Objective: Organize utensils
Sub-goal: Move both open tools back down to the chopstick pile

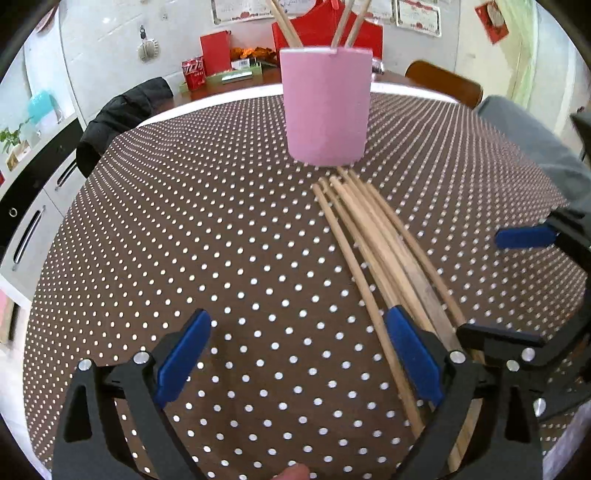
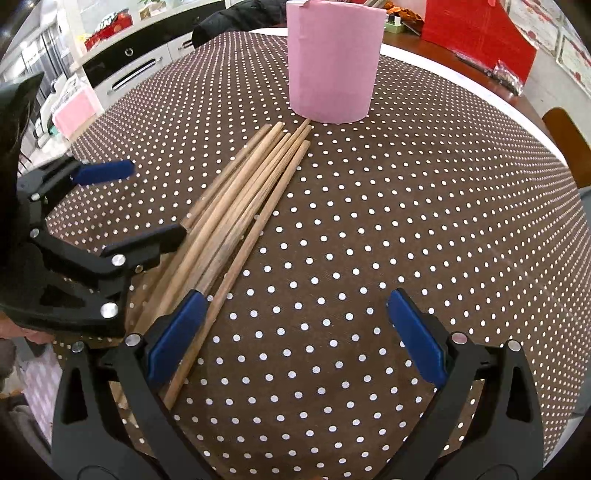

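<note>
— Looking along the left claw (image 1: 297, 360): what's there?

— Its blue pads stand wide apart with nothing between them, over a brown dotted cloth (image 1: 221, 236) on the surface. The right pad lies in front of a bundle of chopsticks (image 1: 373, 236) that rests flat on the cloth. Their far tips reach the foot of a pink cup (image 1: 327, 107), and one tip seems to touch it.

— Anything in the cup?

— Four chopsticks (image 1: 286, 24) stand in it, leaning outward. At the right edge the right claw (image 1: 513, 284) comes in from the side, gaping too, one finger over the near part of the bundle. A fingertip (image 1: 293, 472) shows at the bottom edge.

— And behind?

— A red can (image 1: 194, 72), a red box (image 1: 216, 51), a dark jacket (image 1: 122, 118) over a chair.

— Now the right view?

— The right claw (image 2: 297, 334) is spread and empty. The bundle (image 2: 245, 199) runs from its left pad up toward the cup (image 2: 334, 61), which stands upright just beyond the tips. The left claw (image 2: 138, 201) enters at the left, spread, its lower finger over the sticks; whether it touches them I cannot tell.
</note>
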Demonstrator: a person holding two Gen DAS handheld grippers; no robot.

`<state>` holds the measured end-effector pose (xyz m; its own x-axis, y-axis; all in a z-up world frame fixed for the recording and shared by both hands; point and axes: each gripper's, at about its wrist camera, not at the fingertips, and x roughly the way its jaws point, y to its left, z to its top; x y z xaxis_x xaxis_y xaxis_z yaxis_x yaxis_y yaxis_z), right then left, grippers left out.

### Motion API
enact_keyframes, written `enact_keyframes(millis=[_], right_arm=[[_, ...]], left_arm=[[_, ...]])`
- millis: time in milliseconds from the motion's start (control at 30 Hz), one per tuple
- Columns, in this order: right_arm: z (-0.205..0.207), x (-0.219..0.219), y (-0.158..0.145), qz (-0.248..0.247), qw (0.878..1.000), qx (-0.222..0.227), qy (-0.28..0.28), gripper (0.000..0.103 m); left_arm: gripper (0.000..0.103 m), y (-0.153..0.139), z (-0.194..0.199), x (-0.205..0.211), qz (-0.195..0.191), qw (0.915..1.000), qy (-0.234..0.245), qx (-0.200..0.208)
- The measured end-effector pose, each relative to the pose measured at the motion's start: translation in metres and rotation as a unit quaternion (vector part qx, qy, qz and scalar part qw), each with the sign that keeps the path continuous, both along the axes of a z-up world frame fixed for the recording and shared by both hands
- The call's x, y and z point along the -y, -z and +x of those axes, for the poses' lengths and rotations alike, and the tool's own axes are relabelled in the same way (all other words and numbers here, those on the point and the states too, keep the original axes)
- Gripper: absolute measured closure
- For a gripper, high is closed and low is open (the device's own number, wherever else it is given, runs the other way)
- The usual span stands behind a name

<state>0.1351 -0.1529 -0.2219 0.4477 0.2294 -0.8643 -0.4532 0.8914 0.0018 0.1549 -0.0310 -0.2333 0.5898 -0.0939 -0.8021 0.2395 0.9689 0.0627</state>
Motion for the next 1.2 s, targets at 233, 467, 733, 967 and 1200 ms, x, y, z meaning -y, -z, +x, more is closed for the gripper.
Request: enact_keyframes(millis=[233, 467, 733, 967, 1200], right_arm=[[-0.004, -0.002, -0.004, -0.026, 1.000, 0.012, 0.000, 0.006], [0.012, 0.011, -0.004, 0.010, 0.999, 0.019, 0.047, 0.006], [0.029, 0.000, -0.008, 0.020, 0.997, 0.043, 0.061, 0.036], [0.029, 0.015, -0.013, 0.030, 0.996, 0.034, 0.072, 0.070], [0.028, -0.004, -0.010, 0.028, 0.998, 0.046, 0.034, 0.058]], left_arm=[[0.008, -0.001, 0.008, -0.008, -0.018, 0.9997, 0.000, -0.013], [0.008, -0.001, 0.008, -0.023, 0.005, 1.0000, -0.001, -0.005], [0.008, -0.002, 0.033, -0.031, -0.006, 0.9994, 0.011, -0.031], [0.009, -0.007, 0.053, -0.033, -0.001, 0.9979, 0.038, -0.052], [0.027, -0.011, 0.080, -0.012, -0.003, 0.9960, 0.062, -0.064]])
